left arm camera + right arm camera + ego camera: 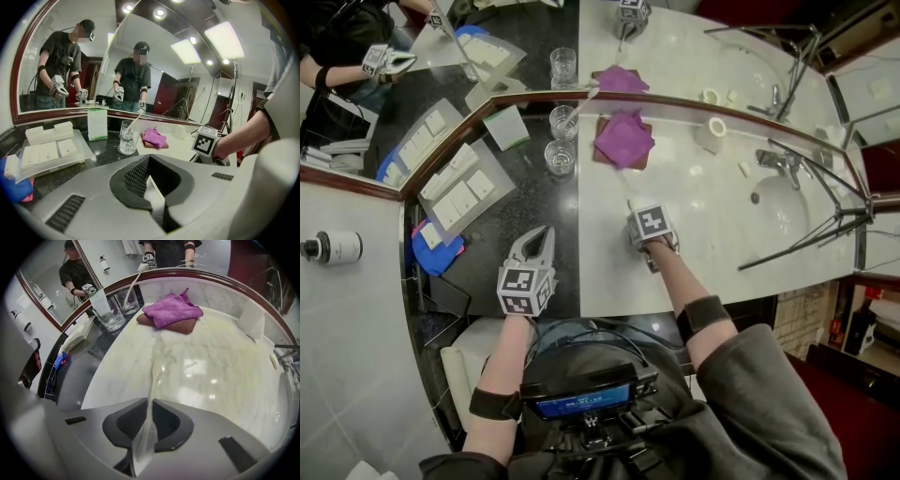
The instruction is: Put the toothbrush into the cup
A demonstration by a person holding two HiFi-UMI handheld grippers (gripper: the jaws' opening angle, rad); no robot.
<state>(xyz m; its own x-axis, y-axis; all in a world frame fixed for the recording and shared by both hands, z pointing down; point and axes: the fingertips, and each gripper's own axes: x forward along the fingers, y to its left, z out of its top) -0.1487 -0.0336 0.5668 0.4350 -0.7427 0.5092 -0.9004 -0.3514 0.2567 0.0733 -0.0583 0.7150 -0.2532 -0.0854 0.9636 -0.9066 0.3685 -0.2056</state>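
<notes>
My right gripper (150, 401) points steeply down at the white marble counter (211, 366) and is shut on a pale toothbrush (153, 383). The handle runs out between the jaws, and its far end is at the marble. In the head view this gripper (642, 225) is in front of the purple cloth (623, 138). Two glass cups stand at the back on the dark counter: the nearer one (560, 157) is empty, the farther one (563, 120) holds another toothbrush. My left gripper (540, 232) is shut and empty over the dark counter, with the cups (126, 138) ahead of it.
A clear tray of white packets (455, 183) and a blue cloth (436, 248) lie left. A green-and-white card (506, 127) leans by the mirror. The sink (787, 211), faucet (783, 161) and tripod legs (825, 216) fill the right side. A white roll (711, 133) stands near the mirror.
</notes>
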